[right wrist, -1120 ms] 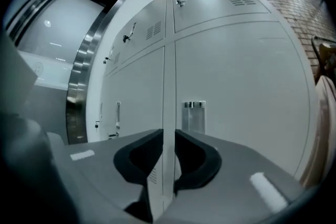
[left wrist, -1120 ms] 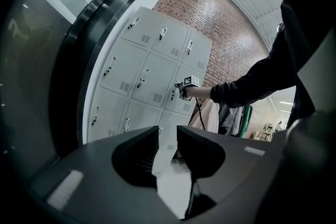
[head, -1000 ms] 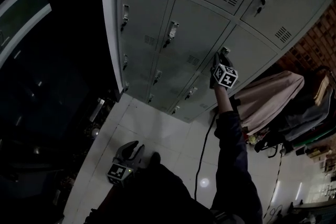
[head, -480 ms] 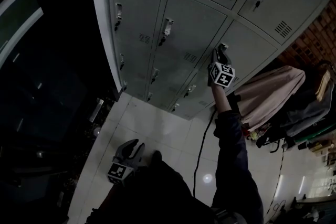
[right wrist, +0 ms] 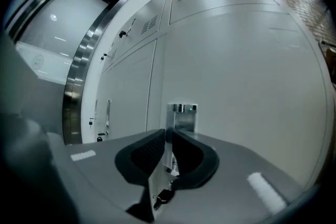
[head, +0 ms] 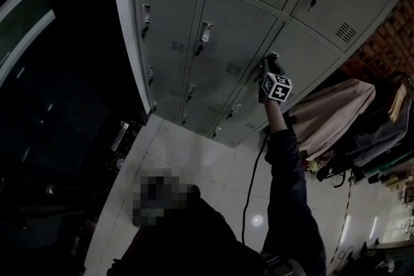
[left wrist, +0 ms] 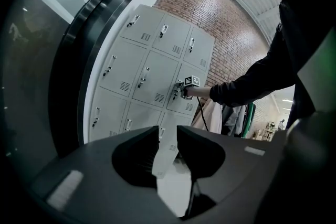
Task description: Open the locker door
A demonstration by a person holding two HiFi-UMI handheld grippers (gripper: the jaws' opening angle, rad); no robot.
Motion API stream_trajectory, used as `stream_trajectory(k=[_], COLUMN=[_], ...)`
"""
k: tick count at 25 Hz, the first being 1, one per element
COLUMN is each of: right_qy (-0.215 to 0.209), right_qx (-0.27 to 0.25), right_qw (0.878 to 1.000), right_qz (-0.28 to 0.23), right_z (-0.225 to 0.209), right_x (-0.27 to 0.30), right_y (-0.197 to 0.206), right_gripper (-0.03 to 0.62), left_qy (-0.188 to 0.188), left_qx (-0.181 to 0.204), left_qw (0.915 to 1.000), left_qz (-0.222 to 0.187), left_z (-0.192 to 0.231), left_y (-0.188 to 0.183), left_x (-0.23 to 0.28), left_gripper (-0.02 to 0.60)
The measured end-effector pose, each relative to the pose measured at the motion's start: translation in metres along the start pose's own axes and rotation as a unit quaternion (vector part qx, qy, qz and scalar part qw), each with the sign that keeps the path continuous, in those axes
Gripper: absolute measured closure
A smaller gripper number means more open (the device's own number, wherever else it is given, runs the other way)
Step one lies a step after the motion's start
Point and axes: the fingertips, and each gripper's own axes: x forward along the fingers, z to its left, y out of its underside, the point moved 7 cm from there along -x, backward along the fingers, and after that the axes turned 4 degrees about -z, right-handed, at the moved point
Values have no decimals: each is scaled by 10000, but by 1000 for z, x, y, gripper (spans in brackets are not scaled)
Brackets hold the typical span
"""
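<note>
A grey bank of lockers [head: 220, 29] fills the head view. My right gripper [head: 270, 63] is held up at the handle [head: 274, 59] of the middle-row right door [head: 310, 64]. In the right gripper view its jaws [right wrist: 168, 134] are closed on the edge of the metal handle [right wrist: 181, 115], and a key [right wrist: 160, 198] hangs below. The door [right wrist: 247, 86] lies flush with its neighbours. My left gripper [left wrist: 167, 134] hangs low with a narrow gap between its jaws and nothing in it. That view shows the right gripper [left wrist: 182, 93] at the lockers [left wrist: 147, 73]. A mosaic patch hides the left gripper in the head view.
A black cable [head: 249, 197] runs across the white tiled floor [head: 207, 158] below the lockers. A cloth-draped object [head: 330, 116] and hanging clothes [head: 381, 132] stand to the right, by a brick wall [head: 388, 42]. A dark glass wall [head: 52, 106] is on the left.
The right gripper stays at the same handle, its marker cube turned slightly. The head view has shifted a little. The left gripper hangs in the same place.
</note>
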Motion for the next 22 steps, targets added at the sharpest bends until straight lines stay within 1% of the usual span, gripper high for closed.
stream_trajectory(k=[3, 6, 9, 11, 13, 15, 16, 17, 19, 22], right_qy=[-144, -469, -819, -928, -878, -677, -560, -438, -244, -170], right_qx=[25, 64, 190, 203, 287, 271, 239, 204, 160, 93], right_qw=[9999, 9988, 9962, 9949, 9945, 9956, 9964, 9972, 9985, 9995], right_qz=[-29, -121, -223, -349, -493, -586, -593, -568, -460, -252], right_z=[6, 17, 25, 21, 12, 2, -2, -5, -9, -1], right_x=[-14, -41, -85, -125, -168, -208, -225, -241, -271, -319], right_y=[-1, 2, 5, 5, 6, 9, 10, 12, 16, 26], right_gripper=[559, 558, 551, 546, 542, 539, 565, 593, 594, 594], left_qy=[122, 288, 503, 683, 824, 922, 976, 1046, 1244, 1587], left_qx=[41, 89, 102, 109, 128, 121, 114, 115, 145, 141], left_qw=[9999, 9995, 9987, 9976, 9964, 9955, 9949, 9941, 9914, 9859], left_qz=[4, 5, 67, 99, 131, 191, 233, 280, 369, 520], left_z=[-6, -15, -26, -36, -42, -47, -49, -52, -60, -81], left_y=[-1, 1, 8, 12, 16, 21, 23, 26, 34, 45], left_x=[-1, -5, -12, -17, -25, -34, -38, -42, -49, -59], left_gripper=[453, 453, 453, 453, 453, 453, 453, 453, 453, 453])
